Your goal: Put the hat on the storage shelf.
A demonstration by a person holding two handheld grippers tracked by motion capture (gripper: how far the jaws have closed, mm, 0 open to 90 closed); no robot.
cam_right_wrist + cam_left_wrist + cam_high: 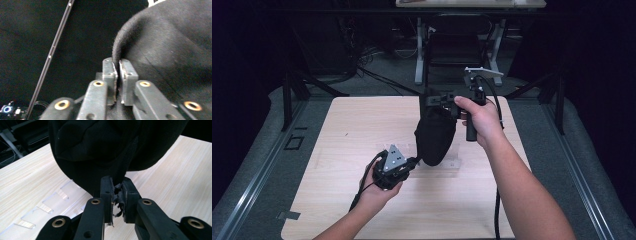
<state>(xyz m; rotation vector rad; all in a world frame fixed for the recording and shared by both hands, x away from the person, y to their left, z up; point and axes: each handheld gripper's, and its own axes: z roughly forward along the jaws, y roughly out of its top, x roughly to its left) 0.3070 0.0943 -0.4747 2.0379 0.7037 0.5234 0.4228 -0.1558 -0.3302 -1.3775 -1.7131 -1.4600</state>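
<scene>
While the right claw (443,101) lifts the black cloth (434,137), the left claw (416,161) pinches its bottom.

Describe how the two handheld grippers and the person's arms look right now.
Both are black. The left gripper carries a grey three-cornered plate, and a black cable trails back past the wrist. The right gripper has a pistol-style black handle, a pale grey plate on top and a black cable looping down. Brass-coloured rivets stud the jaw links. Both forearms are bare, no sleeves visible.

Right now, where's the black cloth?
In the high view the black cloth hangs above the middle of the table, its top edge pinched in the right tongs and its lower end clamped in the left tongs.
</scene>
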